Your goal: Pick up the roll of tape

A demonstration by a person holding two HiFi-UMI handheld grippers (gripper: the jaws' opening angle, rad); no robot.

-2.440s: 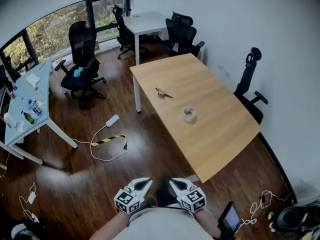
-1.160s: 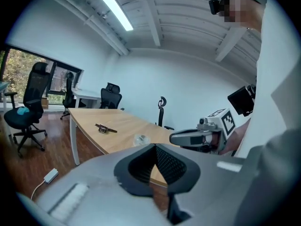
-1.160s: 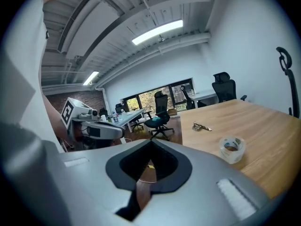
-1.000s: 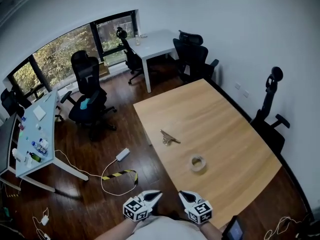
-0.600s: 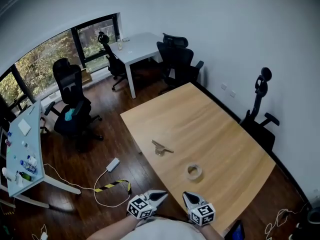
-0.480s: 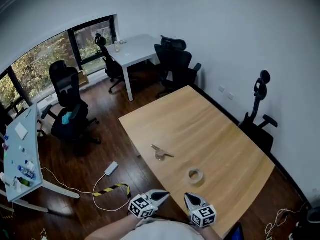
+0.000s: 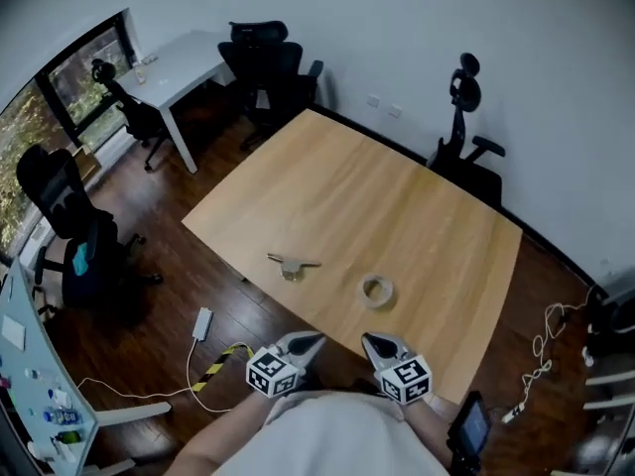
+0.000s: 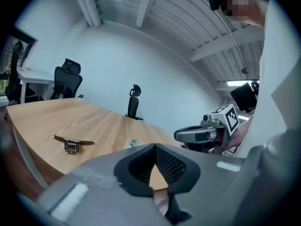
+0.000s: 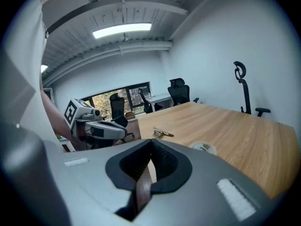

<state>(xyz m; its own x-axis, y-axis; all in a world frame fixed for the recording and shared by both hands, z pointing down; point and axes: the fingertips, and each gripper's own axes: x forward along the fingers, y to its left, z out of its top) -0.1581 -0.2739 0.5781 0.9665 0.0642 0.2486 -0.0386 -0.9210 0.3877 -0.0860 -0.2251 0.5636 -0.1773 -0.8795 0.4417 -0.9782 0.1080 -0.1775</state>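
The roll of tape [image 7: 376, 290] lies flat on the wooden table [image 7: 397, 206], near its front edge. It also shows as a pale ring [image 9: 204, 148] in the right gripper view and just above the jaws [image 8: 133, 143] in the left gripper view. My left gripper [image 7: 310, 342] and right gripper [image 7: 371, 342] hang side by side short of the table's near edge, close to my body. Both are shut with nothing between the jaws. The tape lies a little beyond the right gripper, untouched.
A small metal clip-like object [image 7: 290, 265] lies on the table left of the tape. Black office chairs [image 7: 268, 67] stand at the far side, one [image 7: 464, 157] at the right edge. A cable and striped strip [image 7: 213, 360] lie on the dark floor at the left.
The view has swung round: the table now lies square ahead and closer. Both grippers have come up towards its near edge, still shut. The tape has not moved on the table.
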